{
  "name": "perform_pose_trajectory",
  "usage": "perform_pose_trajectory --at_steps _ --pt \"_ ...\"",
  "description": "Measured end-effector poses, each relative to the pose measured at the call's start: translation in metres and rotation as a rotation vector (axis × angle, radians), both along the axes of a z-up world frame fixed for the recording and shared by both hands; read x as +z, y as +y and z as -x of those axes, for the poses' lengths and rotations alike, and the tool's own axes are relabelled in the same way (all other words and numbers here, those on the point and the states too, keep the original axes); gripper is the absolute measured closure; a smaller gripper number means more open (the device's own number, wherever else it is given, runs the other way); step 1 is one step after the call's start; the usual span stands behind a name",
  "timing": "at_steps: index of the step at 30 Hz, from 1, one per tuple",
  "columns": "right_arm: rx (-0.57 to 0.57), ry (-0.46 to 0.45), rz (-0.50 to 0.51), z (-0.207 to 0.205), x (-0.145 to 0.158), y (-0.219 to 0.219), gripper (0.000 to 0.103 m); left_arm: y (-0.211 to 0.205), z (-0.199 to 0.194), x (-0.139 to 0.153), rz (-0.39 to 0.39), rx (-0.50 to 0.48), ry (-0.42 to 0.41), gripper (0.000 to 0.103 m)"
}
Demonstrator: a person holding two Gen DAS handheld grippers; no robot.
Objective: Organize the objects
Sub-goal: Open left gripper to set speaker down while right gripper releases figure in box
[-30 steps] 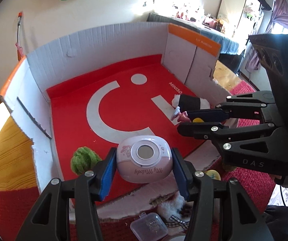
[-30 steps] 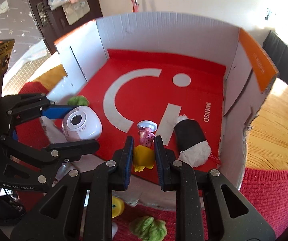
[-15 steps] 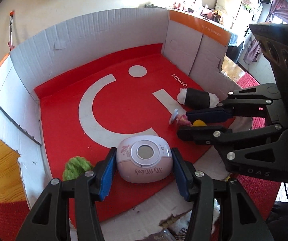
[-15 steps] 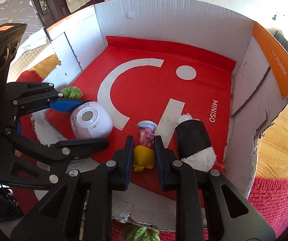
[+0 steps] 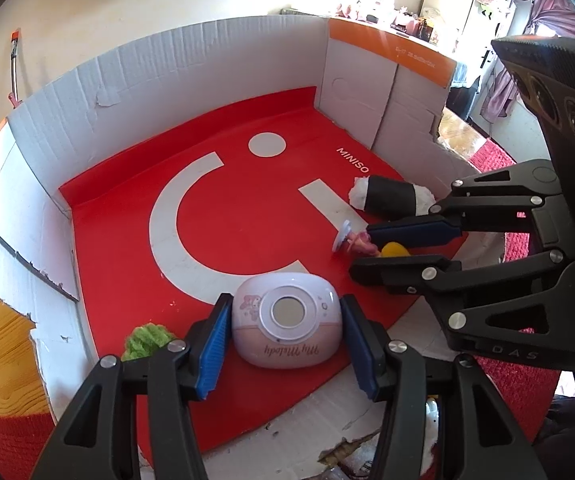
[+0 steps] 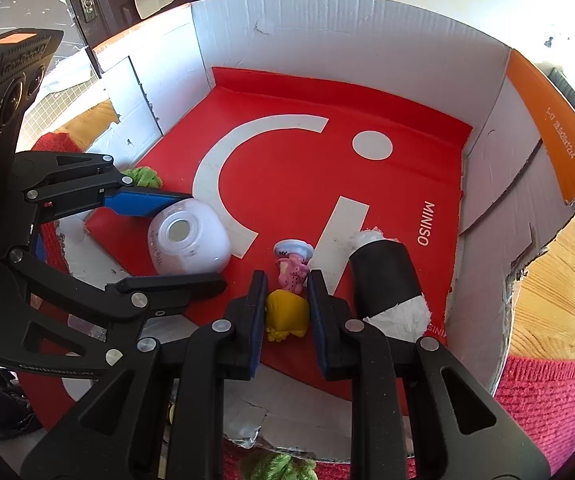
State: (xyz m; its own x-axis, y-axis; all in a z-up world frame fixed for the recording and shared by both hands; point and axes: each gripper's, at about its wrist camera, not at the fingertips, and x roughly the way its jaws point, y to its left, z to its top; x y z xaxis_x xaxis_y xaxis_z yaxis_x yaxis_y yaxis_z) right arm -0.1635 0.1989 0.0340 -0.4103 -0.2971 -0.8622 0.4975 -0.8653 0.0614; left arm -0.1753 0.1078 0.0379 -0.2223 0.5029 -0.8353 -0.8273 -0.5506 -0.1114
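Note:
A pink-white My Melody gadget point(image 5: 287, 326) lies on the red floor of the cardboard box point(image 5: 207, 60). My left gripper point(image 5: 287, 344) stands around it with a small gap on each side, open. The gadget also shows in the right wrist view point(image 6: 189, 242). My right gripper point(image 6: 287, 312) is shut on a small figurine with a yellow skirt point(image 6: 287, 312) and pink top, low over the box floor; it shows in the left wrist view too point(image 5: 393, 249). A black-and-white plush roll point(image 6: 387, 284) lies just right of it.
A green fuzzy ball point(image 5: 147, 340) sits in the box's near left corner. The box walls point(image 6: 367, 52) rise on three sides; the front wall is torn low. Red rug point(image 6: 547, 392) and wooden boards point(image 6: 559, 288) lie outside. Another green plush point(image 6: 279, 466) lies before the box.
Both grippers moved forward and down into the box. The gadget came to rest on the box floor and the left jaws parted from it. The right gripper kept its hold on the figurine.

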Motion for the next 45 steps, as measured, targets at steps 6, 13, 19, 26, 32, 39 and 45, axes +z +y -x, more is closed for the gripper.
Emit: perform_pose_trajectory --at_steps 6,13,19,26,32,39,45 --pt "-0.001 -0.004 -0.001 0.002 -0.001 -0.001 0.083 -0.001 0.0 0.001 0.001 -0.001 0.001 0.048" --pt "0.003 0.003 -0.01 0.001 0.0 0.0 0.083 0.0 0.0 0.0 0.001 -0.002 0.001 0.048" --pt "0.004 0.003 -0.016 0.001 0.0 -0.002 0.083 0.0 0.0 0.0 0.0 -0.008 0.0 0.046" --pt "0.004 0.003 -0.019 0.001 0.0 -0.002 0.083 0.0 0.0 0.002 -0.004 -0.011 -0.001 0.043" --pt "0.003 0.004 -0.016 0.001 0.001 -0.001 0.082 0.0 -0.001 0.003 -0.005 -0.01 -0.002 0.043" --pt "-0.006 0.004 -0.008 0.001 0.002 0.0 0.082 0.0 -0.003 0.007 -0.009 -0.007 0.005 0.041" --pt "-0.009 0.011 -0.007 -0.001 0.005 0.002 0.082 -0.003 -0.006 0.011 -0.014 -0.007 0.015 0.041"
